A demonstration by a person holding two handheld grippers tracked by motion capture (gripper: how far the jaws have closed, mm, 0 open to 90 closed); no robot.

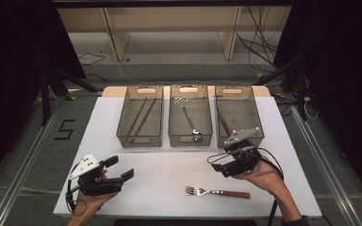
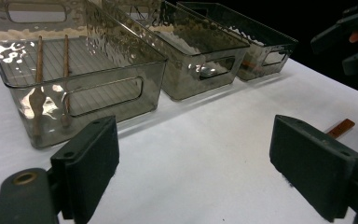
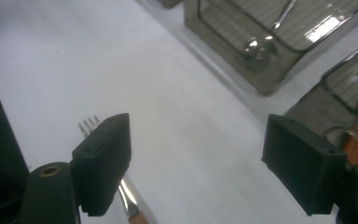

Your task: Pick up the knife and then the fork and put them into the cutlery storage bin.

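A fork (image 1: 217, 192) with a brown handle lies flat on the white table top near the front edge, tines to the left. My right gripper (image 1: 218, 165) hovers just above and behind it, open and empty. In the right gripper view its jaws (image 3: 200, 158) stand wide apart, with the fork's tines (image 3: 88, 125) showing past the left jaw. My left gripper (image 1: 120, 168) rests at the front left, also open and empty, its jaws (image 2: 209, 163) wide over bare table. The tip of the fork's handle (image 2: 340, 127) shows beyond its right jaw.
Three clear grey bins stand in a row at the back. The left bin (image 1: 140, 141) holds two brown chopsticks (image 1: 141, 117), the middle bin (image 1: 190, 140) a metal spoon (image 1: 190, 123), the right bin (image 1: 239, 89) a brown-handled utensil (image 1: 224, 123). Bare white table (image 1: 160, 165) lies between the hands.
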